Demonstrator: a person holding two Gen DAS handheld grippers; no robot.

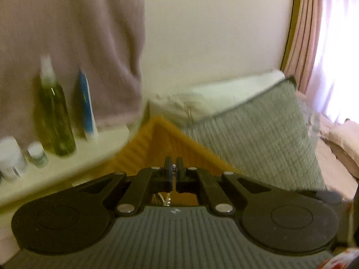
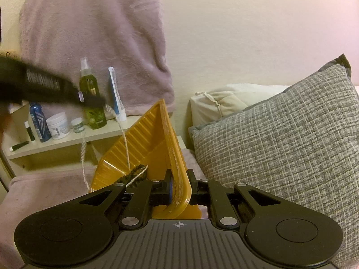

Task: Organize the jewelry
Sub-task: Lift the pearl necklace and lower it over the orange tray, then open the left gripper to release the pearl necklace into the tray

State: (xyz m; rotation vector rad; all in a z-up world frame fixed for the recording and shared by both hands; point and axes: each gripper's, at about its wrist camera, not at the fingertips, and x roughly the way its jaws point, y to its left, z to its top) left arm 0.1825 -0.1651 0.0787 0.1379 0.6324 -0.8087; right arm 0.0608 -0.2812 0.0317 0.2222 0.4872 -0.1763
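My right gripper (image 2: 179, 190) is shut on the rim of an orange ribbed tray (image 2: 145, 139) and holds it tilted up. A dark beaded bracelet with a sparkly strand (image 2: 134, 176) lies in the tray's low corner. My left gripper (image 2: 94, 100) reaches in from the left, shut on a long white chain (image 2: 124, 139) that hangs in a loop down into the tray. In the left wrist view the left gripper (image 1: 174, 168) is shut, a bit of pale chain (image 1: 167, 198) shows below its fingers, and the tray (image 1: 166, 143) lies behind.
A shelf (image 2: 67, 141) at the left holds a green spray bottle (image 2: 92, 94), a blue-white tube (image 2: 115, 94), jars and a blue bottle. A mauve blanket (image 2: 94, 33) hangs behind. A grey woven pillow (image 2: 280, 139) and a cream bag (image 2: 215, 105) sit at the right.
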